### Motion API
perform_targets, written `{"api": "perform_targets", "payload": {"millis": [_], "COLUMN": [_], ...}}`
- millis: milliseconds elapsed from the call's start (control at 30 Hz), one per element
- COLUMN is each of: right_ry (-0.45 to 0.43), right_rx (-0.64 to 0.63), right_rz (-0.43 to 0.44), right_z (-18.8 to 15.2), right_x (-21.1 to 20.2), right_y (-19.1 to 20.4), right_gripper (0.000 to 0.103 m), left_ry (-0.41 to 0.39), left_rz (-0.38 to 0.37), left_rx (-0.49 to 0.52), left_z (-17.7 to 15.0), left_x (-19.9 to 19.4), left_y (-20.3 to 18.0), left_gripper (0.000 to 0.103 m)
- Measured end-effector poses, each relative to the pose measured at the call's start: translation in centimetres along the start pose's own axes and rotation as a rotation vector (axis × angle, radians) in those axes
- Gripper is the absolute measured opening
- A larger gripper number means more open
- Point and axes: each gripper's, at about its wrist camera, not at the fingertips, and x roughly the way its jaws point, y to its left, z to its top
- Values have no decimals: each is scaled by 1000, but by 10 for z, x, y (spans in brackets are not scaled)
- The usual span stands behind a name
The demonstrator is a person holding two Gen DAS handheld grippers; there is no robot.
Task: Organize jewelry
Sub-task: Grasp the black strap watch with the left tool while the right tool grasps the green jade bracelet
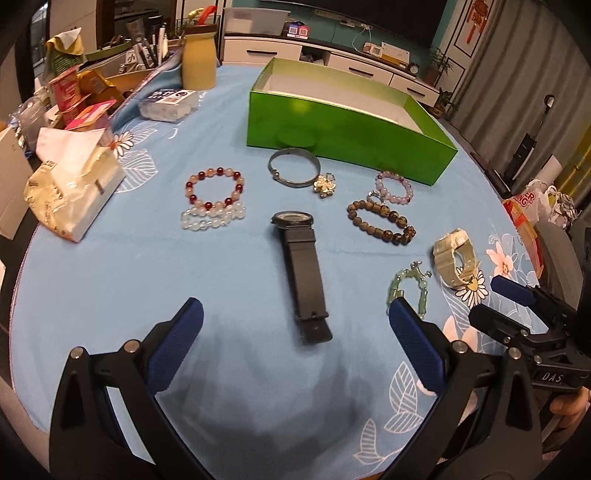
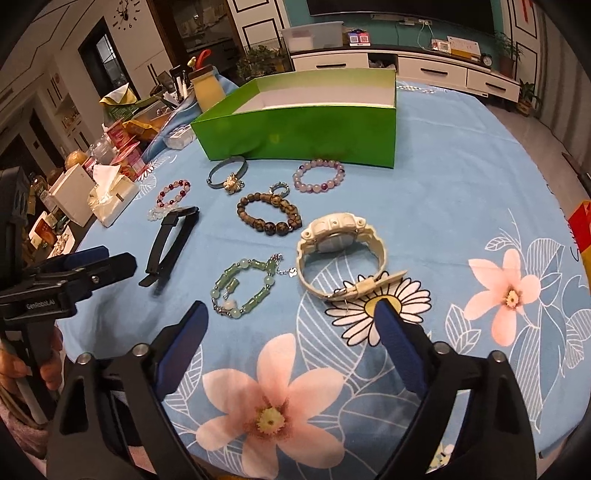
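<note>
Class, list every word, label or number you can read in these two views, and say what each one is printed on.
"GenRobot.AI": on the left gripper body, right wrist view.
"DAS": on the right gripper body, left wrist view.
"ER" and "NG": partial red letters on the plastic bag at the table edge.
Too blurred to read: the dark label on the clear plastic box, the snack packets, the wall clock numerals.

A home living room: white TV cabinet (image 2: 424,66), wall clock (image 2: 127,14), houseplants (image 2: 258,61), floral tablecloth (image 2: 480,221).
</note>
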Motion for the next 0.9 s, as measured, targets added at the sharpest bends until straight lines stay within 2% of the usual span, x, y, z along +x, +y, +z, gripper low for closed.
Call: {"api": "perform_targets", "payload": {"millis": [133,300,400,467,500,533,600,700,833,900], "right_ry": [-9,-8,30,57,68,77,76,74,84,63], "right_rx": [-1,-23,-49,-62,-68,-76,-89,-120,-149,-174], "right_rz": [4,77,119,147,153,160,166,131,80,57], "right_z": [4,7,4,1,-1,-2,-3,-2,-2,-4], "right_x": [2,3,12,19,23,27,30,35,45,48], "right_y": [0,6,17,23,26,29,35,42,48,51], "right_gripper": [88,81,69,61,57,56,55,55,55,55], "left_ry": [3,20,41,54,56,57,59,54,41,38], "left_rz": [12,35,34,34,36,38,44,60,67,57], "left_rx": [14,38,59,73,75,77,79,71,66,59], "left_z": [3,9,10,9,9,9,9,8,8,9], "left_x": [6,21,31,37,39,41,43,46,46,46], "left_y": [-3,-5,-9,-12,-12,-13,-12,-8,-4,-2], "left_gripper": [100,87,72,56,52,45,41,35,18,18]}}
